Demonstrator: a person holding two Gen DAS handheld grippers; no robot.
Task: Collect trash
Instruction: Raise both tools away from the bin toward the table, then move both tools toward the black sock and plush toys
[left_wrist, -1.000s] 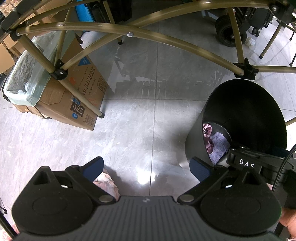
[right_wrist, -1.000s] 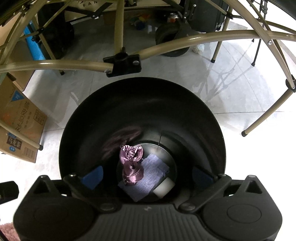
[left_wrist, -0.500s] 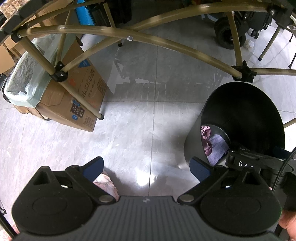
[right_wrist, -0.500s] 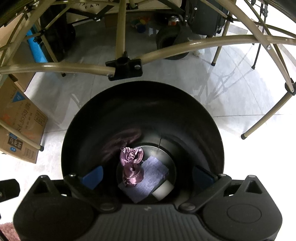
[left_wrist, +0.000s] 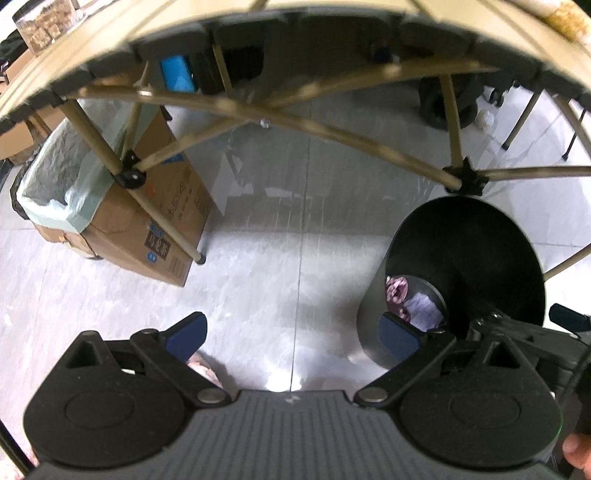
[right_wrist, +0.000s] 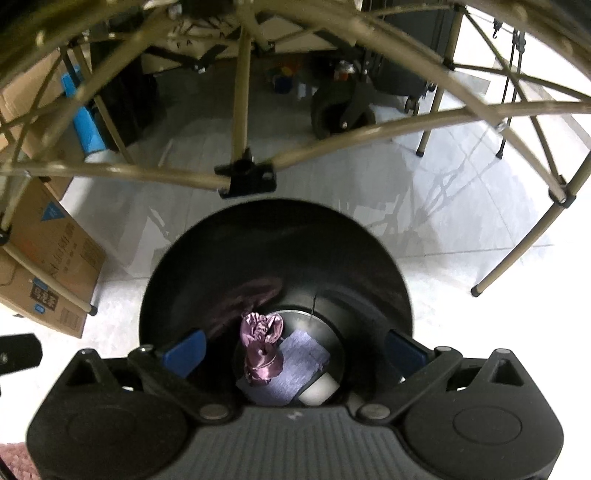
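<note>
**Trash in the black bin**

Bin (right_wrist: 275, 254), black and round, stands on the grey tiled floor (left_wrist: 258, 288) beneath the table frame. At its bottom: a crumpled purple wrapper (right_wrist: 260, 349), a lilac cloth (right_wrist: 295, 369) under it, a white cup (right_wrist: 319, 391) beside. Right gripper (right_wrist: 293, 349) hangs over the bin mouth, jaws spread, empty. Left gripper (left_wrist: 293, 332) over bare floor, jaws spread, empty. Cardboard box (left_wrist: 147, 229) lined with a pale green bag (left_wrist: 55, 192) stands to the left; contents not visible.
</note>
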